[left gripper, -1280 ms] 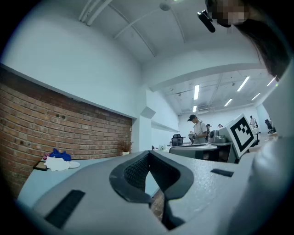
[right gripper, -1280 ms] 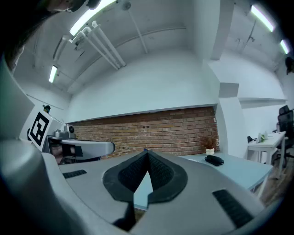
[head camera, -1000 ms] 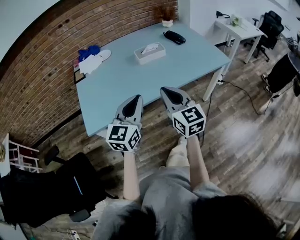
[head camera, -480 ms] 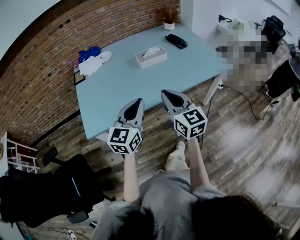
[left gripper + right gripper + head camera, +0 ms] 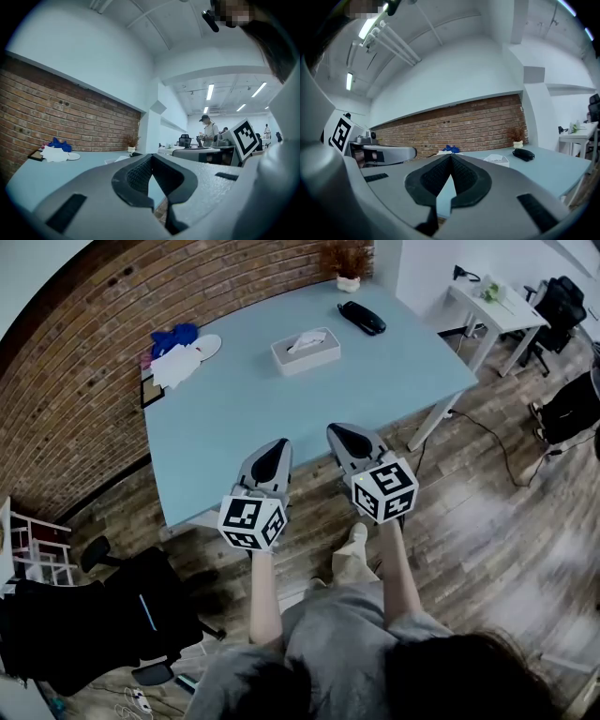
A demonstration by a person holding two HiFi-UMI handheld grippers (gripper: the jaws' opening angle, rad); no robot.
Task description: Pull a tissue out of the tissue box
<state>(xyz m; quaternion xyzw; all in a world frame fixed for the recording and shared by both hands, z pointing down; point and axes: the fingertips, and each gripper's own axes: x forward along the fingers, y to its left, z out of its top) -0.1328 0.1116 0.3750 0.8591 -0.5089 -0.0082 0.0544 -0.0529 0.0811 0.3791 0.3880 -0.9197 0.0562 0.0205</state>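
A white tissue box with a tissue sticking out of its top stands on the light blue table, toward the far side. It also shows small in the right gripper view, tissue box. My left gripper and right gripper hover side by side over the table's near edge, well short of the box. Both are shut, jaws meeting at the tips with nothing between them, as the left gripper and right gripper views show.
A black case and a potted plant sit at the table's far right corner. Blue and white cloths and a plate lie at the far left by the brick wall. A black chair stands at lower left.
The view has shifted closer to the table, and both grippers now reach slightly further over its near edge. Both stay shut.
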